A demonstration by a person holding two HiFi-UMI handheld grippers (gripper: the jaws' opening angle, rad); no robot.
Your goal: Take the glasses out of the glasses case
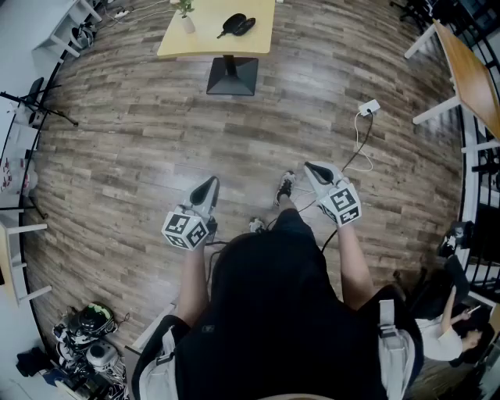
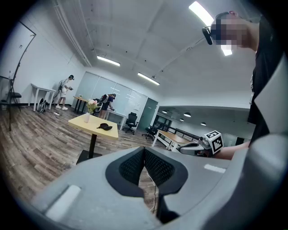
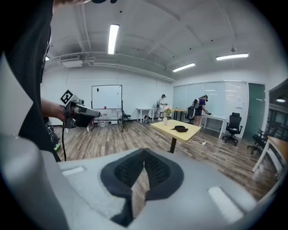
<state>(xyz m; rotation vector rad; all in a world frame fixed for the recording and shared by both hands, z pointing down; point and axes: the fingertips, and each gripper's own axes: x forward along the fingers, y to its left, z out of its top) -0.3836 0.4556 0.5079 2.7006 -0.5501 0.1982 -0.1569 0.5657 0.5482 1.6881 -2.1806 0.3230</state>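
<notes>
A black glasses case (image 1: 236, 25) lies shut on a yellow pedestal table (image 1: 262, 35) far ahead across the wooden floor, beside a small vase of flowers (image 1: 186, 19). The case also shows small in the left gripper view (image 2: 104, 127) and the right gripper view (image 3: 181, 129). No glasses are visible. I hold both grippers at waist height, well short of the table. My left gripper (image 1: 209, 186) is shut and empty, its jaws meeting at the tips (image 2: 144, 149). My right gripper (image 1: 314, 169) is likewise shut on nothing (image 3: 144, 152).
A power strip with a cable (image 1: 369, 107) lies on the floor to the right. A wooden table (image 1: 473, 74) stands at the far right, a tripod (image 1: 35, 105) at the left, a pile of gear (image 1: 90, 344) at lower left. A seated person (image 1: 453, 332) is at lower right.
</notes>
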